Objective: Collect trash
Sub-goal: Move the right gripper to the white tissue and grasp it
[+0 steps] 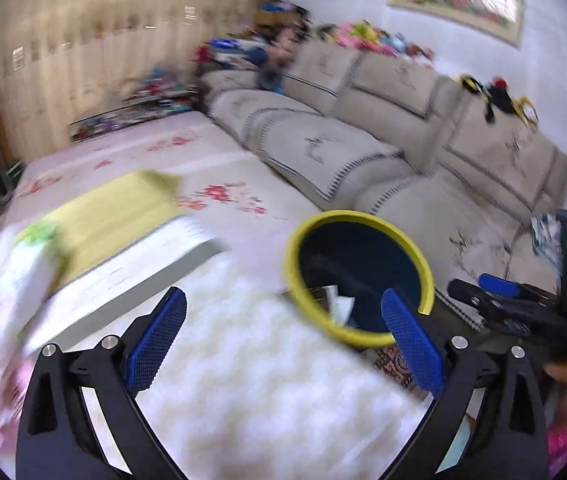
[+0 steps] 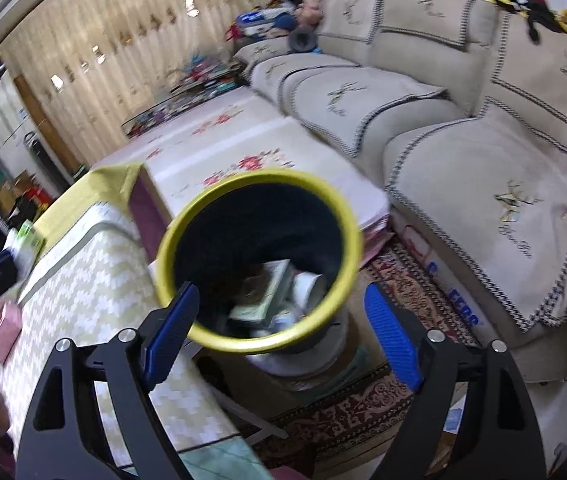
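The yellow-rimmed bin is stood beside the tabletop, trash already inside; jaws of both the left gripper and right gripper are spread, nothing grasped, presumably after dropping.

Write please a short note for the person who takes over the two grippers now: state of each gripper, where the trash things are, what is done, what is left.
Left gripper: open, nothing between the fingers, over the table edge beside the bin.
Right gripper: open, empty, pointing down at the bin mouth.
Yellow-rimmed bin: on the floor between the table and the sofa.
Done: paper and packaging already lie inside the bin.
Left: blurred items at the table's left end, a green-and-white pack among them; I cannot tell whether they are trash.
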Motion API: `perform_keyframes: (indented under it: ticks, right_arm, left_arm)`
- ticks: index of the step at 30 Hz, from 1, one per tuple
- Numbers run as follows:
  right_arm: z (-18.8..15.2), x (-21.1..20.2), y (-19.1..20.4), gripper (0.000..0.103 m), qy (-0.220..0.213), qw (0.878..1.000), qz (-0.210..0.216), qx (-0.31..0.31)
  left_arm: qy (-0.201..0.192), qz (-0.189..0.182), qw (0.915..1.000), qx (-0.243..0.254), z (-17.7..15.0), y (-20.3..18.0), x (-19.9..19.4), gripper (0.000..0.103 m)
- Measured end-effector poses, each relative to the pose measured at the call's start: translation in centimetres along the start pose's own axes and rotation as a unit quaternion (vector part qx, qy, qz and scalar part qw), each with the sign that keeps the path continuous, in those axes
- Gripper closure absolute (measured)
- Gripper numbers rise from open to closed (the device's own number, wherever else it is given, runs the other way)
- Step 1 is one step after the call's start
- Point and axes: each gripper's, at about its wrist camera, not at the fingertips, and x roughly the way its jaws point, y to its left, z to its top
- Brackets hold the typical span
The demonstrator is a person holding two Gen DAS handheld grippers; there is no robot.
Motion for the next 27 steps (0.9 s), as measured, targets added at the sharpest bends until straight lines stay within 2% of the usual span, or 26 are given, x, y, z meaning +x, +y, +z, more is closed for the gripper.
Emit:
perform_keyframes:
  ticks: [3,5,6,8,10,12,13,18,23,27]
  right_arm:
    - [-0.5,0.8,3.5,0.023,0.011,0.999,0.028,-0.03]
    - [-0.8,1.1,6.4,0.023,0.015,0.997,0.052,-0.051]
    - [-1.0,1.3,7.9,0.023,0.017,0.996,0.065,-0.062]
    - [-1.1,1.5,10.8,0.023,0.019,0.993,0.088,-0.08]
    - [-1.3,1.6,14.2,0.023,0.02,0.988,0.115,-0.102]
    - [-1.2,1.7,16.9,0.026,0.022,0.983,0.14,-0.117]
    - [-1.1,1.7,18.4,0.03,0.025,0.98,0.154,-0.125]
    - [-0.5,1.1,26.5,0.044,0.038,0.957,0.236,-0.165]
    - [-0.8,1.5,32.7,0.046,0.055,0.939,0.27,-0.207]
    - [-1.5,2.5,36.2,0.046,0.076,0.931,0.272,-0.232]
  left_arm:
    - [-0.021,0.043,0.9981,-0.037,-3.1,5.0,-5.2,0.006]
    - [-0.037,0.093,0.9932,-0.06,-5.3,8.5,-8.5,0.006]
    - [-0.044,0.12,0.9891,-0.072,-6.6,10.4,-10.1,0.006]
    - [-0.051,0.149,0.9834,-0.091,-8.5,13.1,-12.0,0.006]
    - [-0.055,0.191,0.9737,-0.111,-10.7,16.2,-13.8,0.006]
    - [-0.068,0.227,0.9632,-0.128,-12.6,18.9,-15.3,0.006]
    - [-0.072,0.236,0.9595,-0.136,-13.3,19.9,-15.7,0.006]
    - [-0.093,0.246,0.9505,-0.166,-16.0,23.2,-17.0,0.006]
    - [-0.089,0.233,0.9553,-0.158,-16.6,23.2,-16.5,0.006]
    - [-0.083,0.227,0.9586,-0.15,-16.0,21.0,-15.3,0.006]
